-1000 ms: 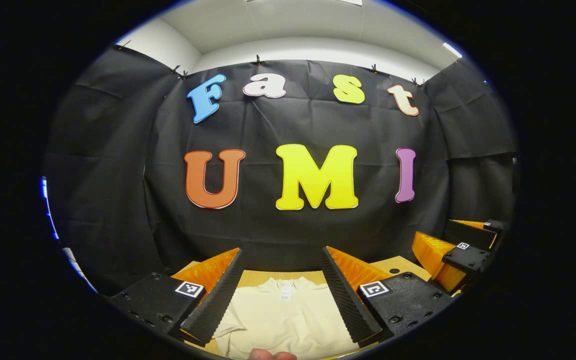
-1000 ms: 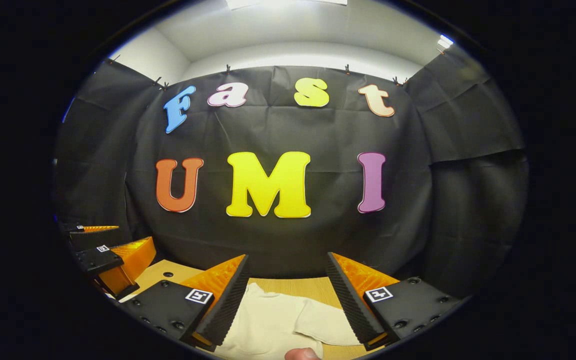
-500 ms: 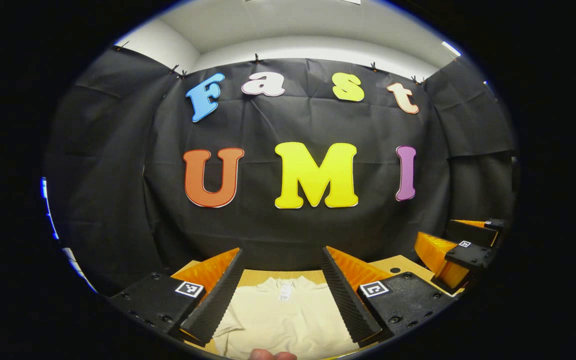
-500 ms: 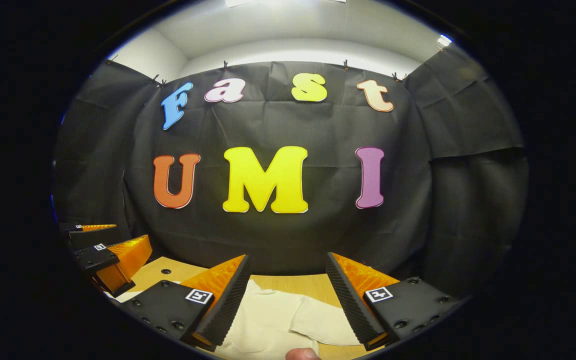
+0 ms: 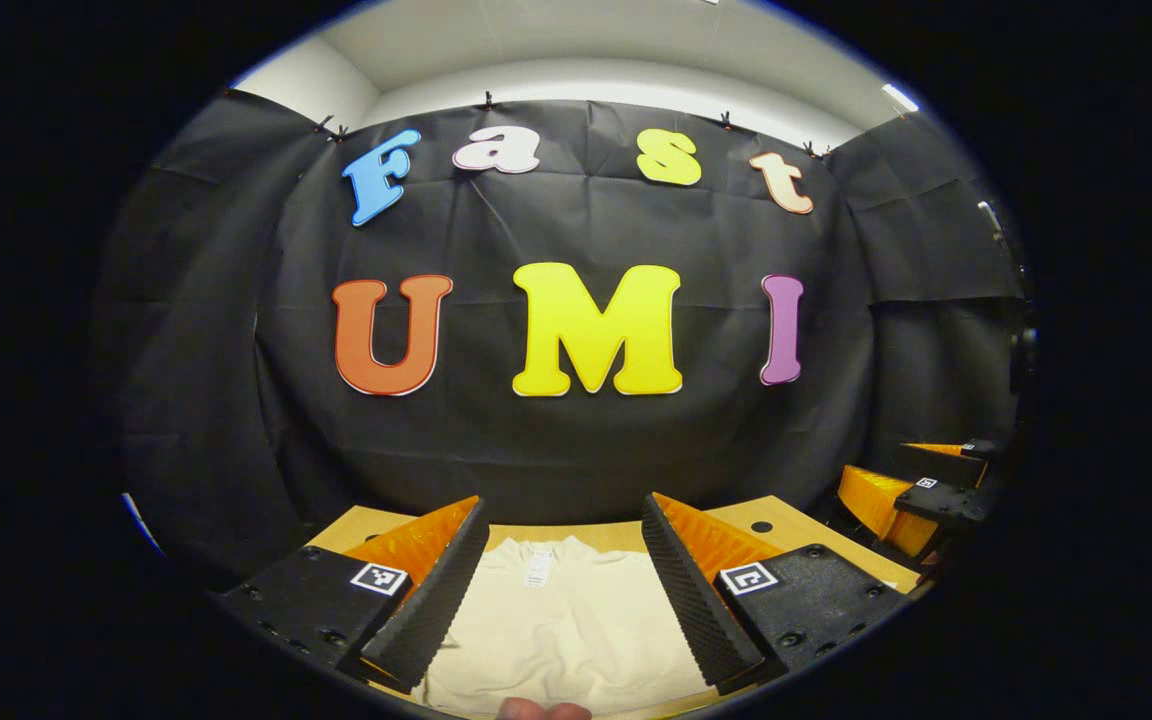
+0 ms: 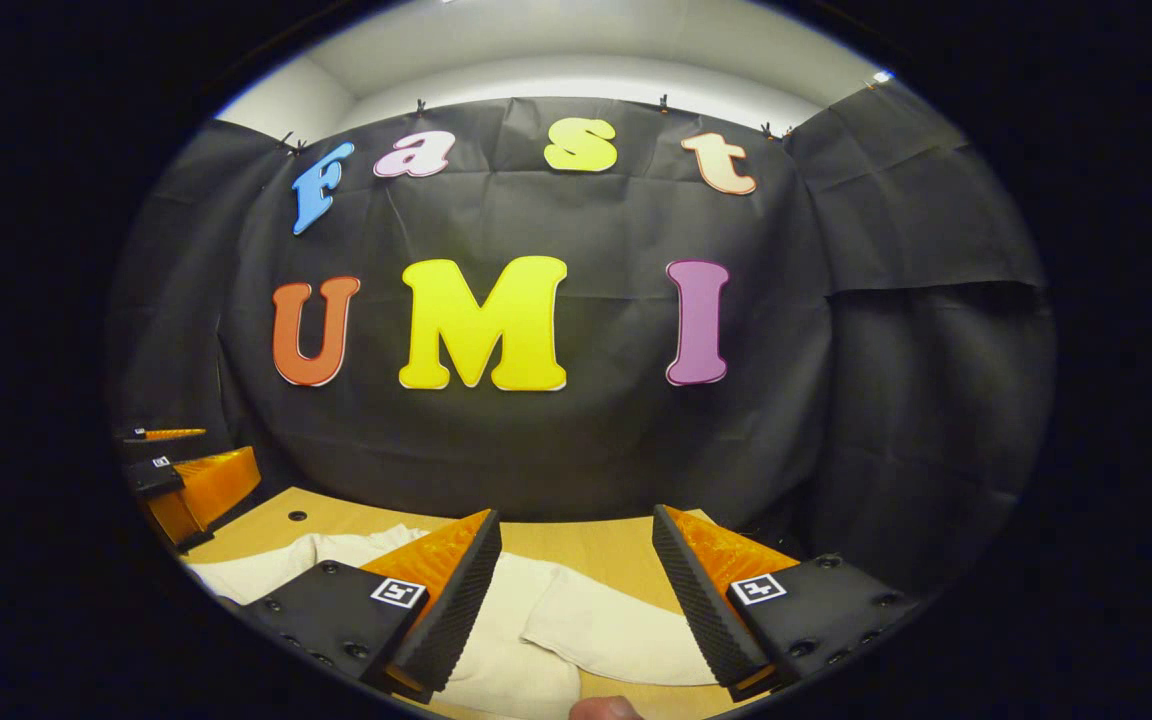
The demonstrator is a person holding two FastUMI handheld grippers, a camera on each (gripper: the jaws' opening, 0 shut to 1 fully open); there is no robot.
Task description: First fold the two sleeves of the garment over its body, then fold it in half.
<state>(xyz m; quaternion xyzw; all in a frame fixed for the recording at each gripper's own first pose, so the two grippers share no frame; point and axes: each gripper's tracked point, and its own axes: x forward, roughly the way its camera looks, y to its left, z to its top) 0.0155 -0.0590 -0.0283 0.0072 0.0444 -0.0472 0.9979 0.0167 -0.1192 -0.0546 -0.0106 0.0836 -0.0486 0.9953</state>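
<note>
Two claws agape, left claw [image 5: 561, 595] and right claw [image 6: 576, 600] above garment [image 5: 566, 630]

The cream garment [image 5: 566, 625] lies flat on the desk [image 6: 596, 550] before me, collar away, its right sleeve [image 6: 616, 635] spread sideways, unfolded.

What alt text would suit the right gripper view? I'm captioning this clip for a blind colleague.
A cream garment lies on a wooden table, one sleeve spread flat between the open jaws of the right gripper. The left gripper shows at the far left edge, above the table.
</note>
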